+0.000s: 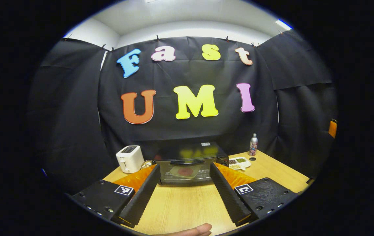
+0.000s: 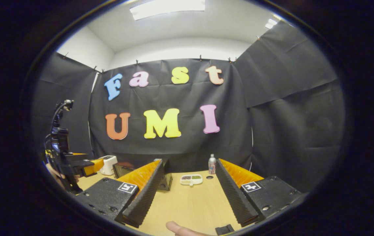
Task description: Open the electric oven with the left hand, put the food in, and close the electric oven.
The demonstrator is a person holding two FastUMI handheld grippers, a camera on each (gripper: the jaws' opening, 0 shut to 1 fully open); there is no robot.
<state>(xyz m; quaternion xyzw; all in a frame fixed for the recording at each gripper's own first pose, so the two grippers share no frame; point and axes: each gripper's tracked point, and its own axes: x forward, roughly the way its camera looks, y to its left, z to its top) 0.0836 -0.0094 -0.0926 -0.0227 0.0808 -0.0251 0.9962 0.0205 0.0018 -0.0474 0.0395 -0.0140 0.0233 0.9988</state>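
With both jaws spread, the far oven (image 1: 190,164) handle (image 1: 187,162) could be missed if the left gripper (image 1: 184,193) is aimed low.

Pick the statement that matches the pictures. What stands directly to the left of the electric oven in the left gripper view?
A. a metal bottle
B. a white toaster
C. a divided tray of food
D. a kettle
B: the white toaster stands on the table just left of the closed electric oven; the bottle and divided tray lie to its right.
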